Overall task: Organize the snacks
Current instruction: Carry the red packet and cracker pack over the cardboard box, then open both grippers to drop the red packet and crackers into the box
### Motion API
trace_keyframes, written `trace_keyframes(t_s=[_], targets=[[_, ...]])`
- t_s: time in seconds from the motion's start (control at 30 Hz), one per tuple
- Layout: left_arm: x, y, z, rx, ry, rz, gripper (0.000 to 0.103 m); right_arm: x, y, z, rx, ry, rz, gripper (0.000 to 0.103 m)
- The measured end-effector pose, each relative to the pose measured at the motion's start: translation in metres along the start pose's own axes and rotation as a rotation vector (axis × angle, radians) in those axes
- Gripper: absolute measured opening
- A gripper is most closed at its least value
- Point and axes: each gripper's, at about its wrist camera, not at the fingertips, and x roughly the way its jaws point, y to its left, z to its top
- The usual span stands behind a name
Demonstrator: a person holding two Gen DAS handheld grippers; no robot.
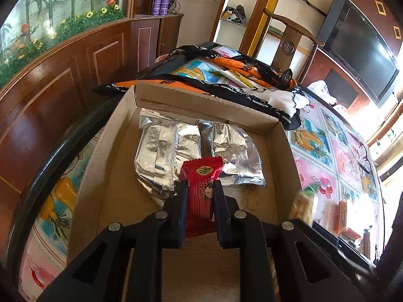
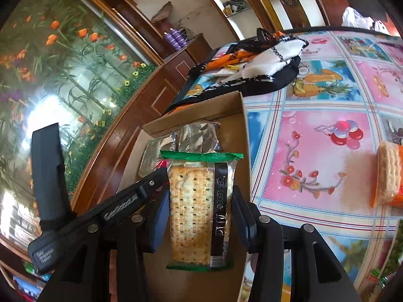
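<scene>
The left gripper (image 1: 200, 196) has its fingers (image 1: 181, 209) pinching a red snack packet (image 1: 200, 188), held above the floor of the cardboard box (image 1: 113, 176). Ahead of it two silver foil packs (image 1: 166, 151) lie side by side in the box. The right gripper (image 2: 200, 206) has its fingers (image 2: 161, 214) clamped on a green-edged cracker pack (image 2: 194, 209) over the box's right side. Beyond, on the patterned worktop (image 2: 314, 151), lies an orange wafer pack (image 2: 389, 173), well apart from the box.

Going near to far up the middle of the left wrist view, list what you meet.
Left hand-held gripper → red snack packet it holds → silver foil packets → cardboard box far wall → black-and-orange cloth → wooden chair.
</scene>
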Motion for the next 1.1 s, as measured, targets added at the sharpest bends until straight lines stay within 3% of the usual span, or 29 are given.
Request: trace_keyframes(t_s=[0.53,0.63,0.7,0.77,1.1], targets=[[0.003,-0.004,0.000,0.007,0.003,-0.025,0.019,0.013,-0.005,0.020,0.024,-0.010,-0.010,0.052],[-0.001,-0.002,0.001,-0.011,-0.010,-0.048,0.032,0.010,-0.004,0.019,0.025,-0.007,0.004,0.052],[-0.005,-0.003,0.001,-0.015,-0.027,-0.054,0.047,0.005,-0.002,0.020,0.017,-0.013,0.006,0.052],[-0.009,-0.004,0.002,-0.016,-0.044,-0.062,0.051,-0.002,0.001,0.020,0.011,-0.026,0.011,0.052],[-0.017,-0.015,0.001,0.014,-0.082,-0.106,0.052,-0.056,-0.013,0.017,0.021,-0.089,-0.019,0.062]])
